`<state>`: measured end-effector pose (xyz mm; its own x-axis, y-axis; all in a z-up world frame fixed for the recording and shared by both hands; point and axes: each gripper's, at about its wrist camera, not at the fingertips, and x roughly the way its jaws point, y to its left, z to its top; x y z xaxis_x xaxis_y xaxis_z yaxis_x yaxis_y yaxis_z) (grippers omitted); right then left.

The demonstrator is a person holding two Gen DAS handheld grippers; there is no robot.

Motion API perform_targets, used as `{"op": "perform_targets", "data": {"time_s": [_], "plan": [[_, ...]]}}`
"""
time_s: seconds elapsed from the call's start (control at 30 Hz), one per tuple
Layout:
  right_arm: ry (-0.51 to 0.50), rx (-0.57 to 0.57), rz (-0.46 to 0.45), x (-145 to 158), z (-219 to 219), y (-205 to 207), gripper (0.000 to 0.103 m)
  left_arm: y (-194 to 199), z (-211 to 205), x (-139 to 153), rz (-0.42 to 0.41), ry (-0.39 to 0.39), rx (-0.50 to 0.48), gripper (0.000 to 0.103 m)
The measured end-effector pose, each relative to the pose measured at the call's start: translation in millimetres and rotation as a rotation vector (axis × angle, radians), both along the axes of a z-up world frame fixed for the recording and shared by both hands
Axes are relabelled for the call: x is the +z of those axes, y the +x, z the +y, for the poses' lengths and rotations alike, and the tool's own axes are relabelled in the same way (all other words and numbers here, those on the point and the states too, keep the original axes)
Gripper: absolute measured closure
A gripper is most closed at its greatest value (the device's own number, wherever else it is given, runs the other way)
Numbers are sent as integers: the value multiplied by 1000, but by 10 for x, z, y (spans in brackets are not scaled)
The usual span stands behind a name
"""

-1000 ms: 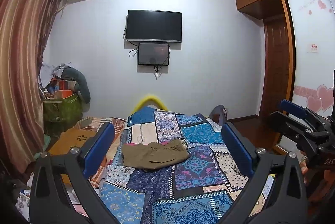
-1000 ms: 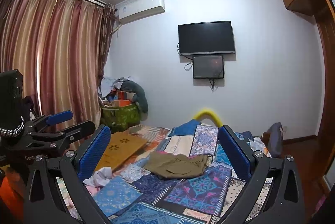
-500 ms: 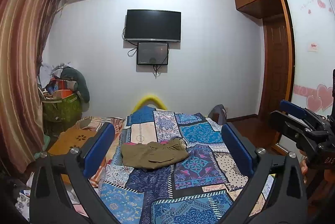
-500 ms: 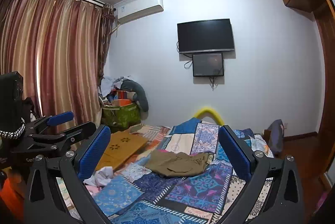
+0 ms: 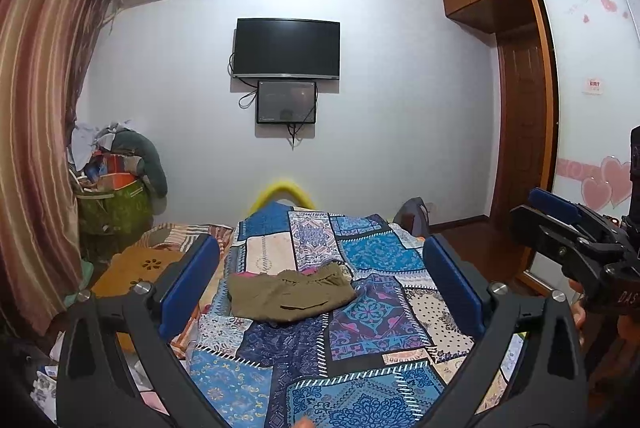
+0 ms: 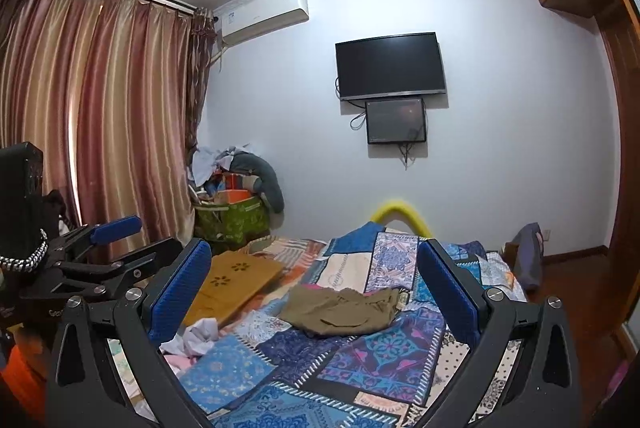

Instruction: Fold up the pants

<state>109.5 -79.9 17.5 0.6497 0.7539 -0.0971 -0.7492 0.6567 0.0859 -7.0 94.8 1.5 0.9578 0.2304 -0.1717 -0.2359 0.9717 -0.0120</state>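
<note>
Your left gripper (image 5: 320, 288): jaws spread wide, empty, held above the bed. Your right gripper (image 6: 316, 292): same, jaws apart, nothing between them. Pants (image 5: 290, 294): olive, crumpled, lying mid-bed on the patchwork blanket (image 5: 368, 340), well ahead of both grippers.

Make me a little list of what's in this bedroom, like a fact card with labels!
pants: crumpled olive-brown fabric pants, lying on the bed, not held
bed cover: blue patchwork quilt
left gripper: blue-padded fingers open, above the bed
right gripper: open, empty
wall: black flat television with a smaller dark screen beneath
window side: striped reddish curtain
</note>
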Motion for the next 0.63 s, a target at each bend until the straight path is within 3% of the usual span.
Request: {"op": "perform_targets", "data": {"time_s": [0.63], "plan": [[4,-3,3,-28,-41,-9,1,27,27,21,12,-11,-17,0]]}}
